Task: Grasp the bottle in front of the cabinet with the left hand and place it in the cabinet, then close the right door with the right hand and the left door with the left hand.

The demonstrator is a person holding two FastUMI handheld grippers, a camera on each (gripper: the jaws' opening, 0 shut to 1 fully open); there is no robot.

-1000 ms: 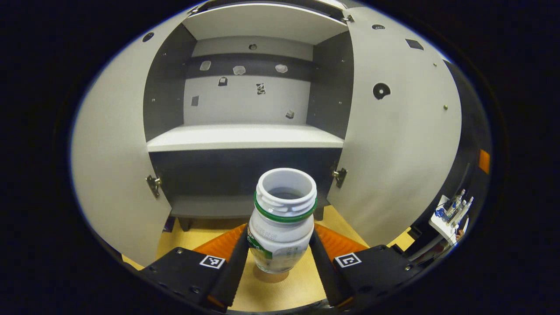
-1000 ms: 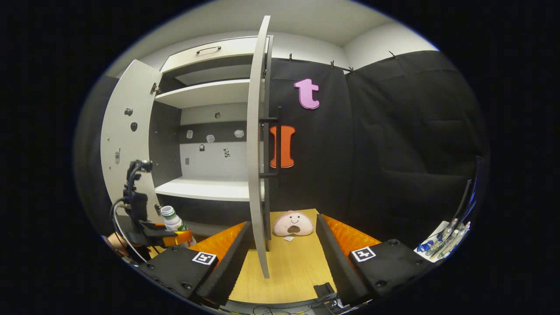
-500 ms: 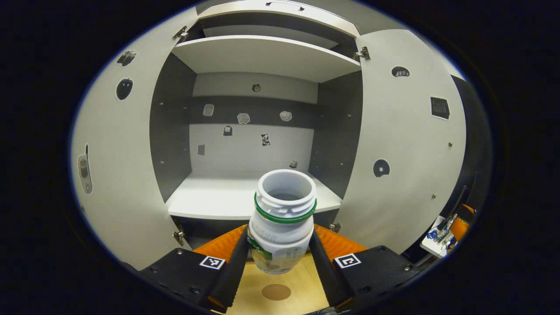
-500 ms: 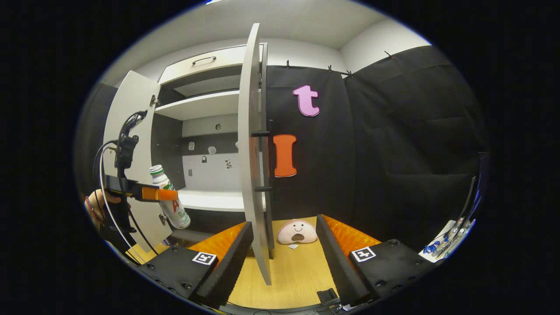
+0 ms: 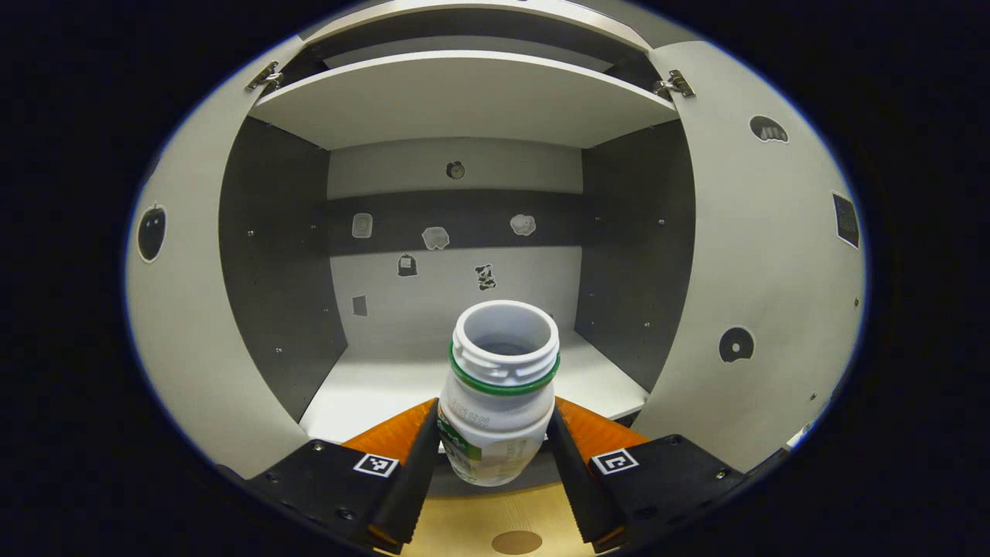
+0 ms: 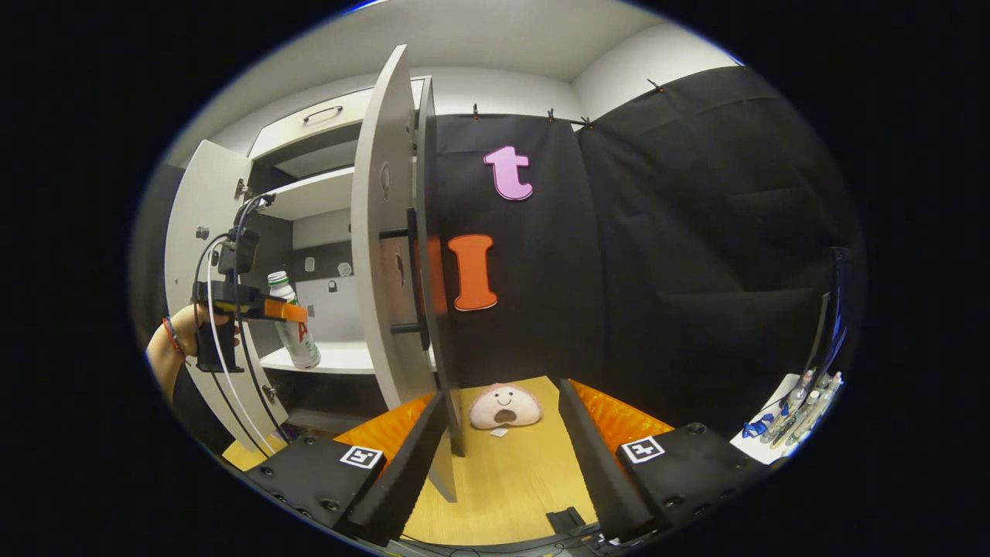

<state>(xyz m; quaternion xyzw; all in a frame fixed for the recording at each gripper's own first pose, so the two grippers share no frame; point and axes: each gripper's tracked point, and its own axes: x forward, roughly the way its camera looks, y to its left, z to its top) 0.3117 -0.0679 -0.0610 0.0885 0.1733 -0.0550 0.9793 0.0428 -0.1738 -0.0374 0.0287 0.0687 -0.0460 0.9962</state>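
In my left gripper view the left gripper [image 5: 493, 456] has both fingers pressed on the sides of the bottle [image 5: 496, 394], so it's a proper pinch, bottle upright with its open mouth and green neck ring facing me. It's held up off the table, right at the front edge of the cabinet's lower shelf [image 5: 387, 383], with both doors swung wide either side. The bottle's base is partly tucked behind the fingers, and the little stickers on the back wall are too small for me to make out. Over in my right gripper view, the right gripper [image 6: 503, 464] has its jaws spread wide with nothing between them, hovering over the wooden table [image 6: 510, 480]. The right door [image 6: 387, 255] stands edge-on just past my left finger. Farther off to the left I can see the left gripper and the hand [image 6: 179, 329] holding it, bottle over the shelf. A pink plush toy [image 6: 504, 405] sits on the table by the black cloth.
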